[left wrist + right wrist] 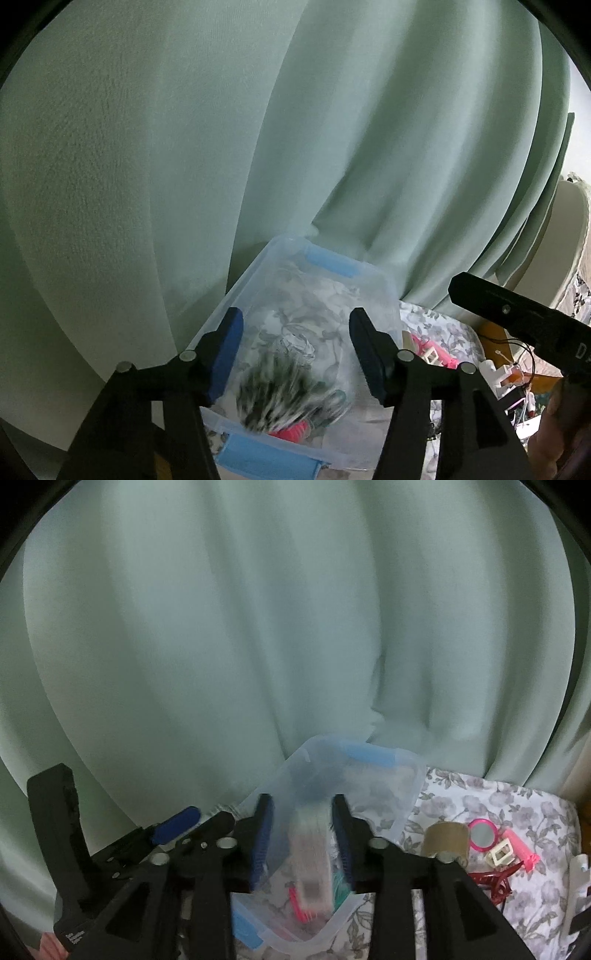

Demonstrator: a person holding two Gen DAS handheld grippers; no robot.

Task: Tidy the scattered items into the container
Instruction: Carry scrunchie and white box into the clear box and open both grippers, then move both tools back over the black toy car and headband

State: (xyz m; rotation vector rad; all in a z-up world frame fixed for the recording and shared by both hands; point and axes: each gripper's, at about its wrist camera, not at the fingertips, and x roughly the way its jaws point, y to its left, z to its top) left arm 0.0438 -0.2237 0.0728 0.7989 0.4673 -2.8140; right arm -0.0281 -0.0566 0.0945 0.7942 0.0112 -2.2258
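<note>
Grippers parted over the clear bin

Left gripper point(295, 354) hangs above the clear plastic bin point(384, 291) with its blue pads well apart and nothing pressed between them. Below the gap, blurred, a black-and-white striped item point(275, 397) sits in the near end of the bin, beside a pink ribbed piece point(295, 432) and something with a grey-green loop that is too smeared to name. In the right wrist view the right gripper point(301, 840) also stands over the bin point(406, 805), its pads apart; a pale oblong item point(314, 860) shows between them, blurred, and the pads do not appear to press on it. Whether it is falling or lying in the bin cannot be told. Its long axis runs away from the camera, roughly in line with the fingers and with the bin's length.

The bin is long and narrow, with a blue handle clip at the near end point(266, 458) and another at the far end point(332, 264). Its far end and left side lie close against a pale green curtain point(184, 147), so open room lies only to the right, on the flowered cloth point(498, 805).

There, well clear of the bin, lie a roll of brown tape point(445, 836), a round pink mirror point(483, 833), a pink hair roller point(521, 847), a small cream clip point(499, 854) and a dark red claw clip point(496, 880).

Small white lettering on the left gripper's body at the lower left of the right wrist view is too small to read.
</note>
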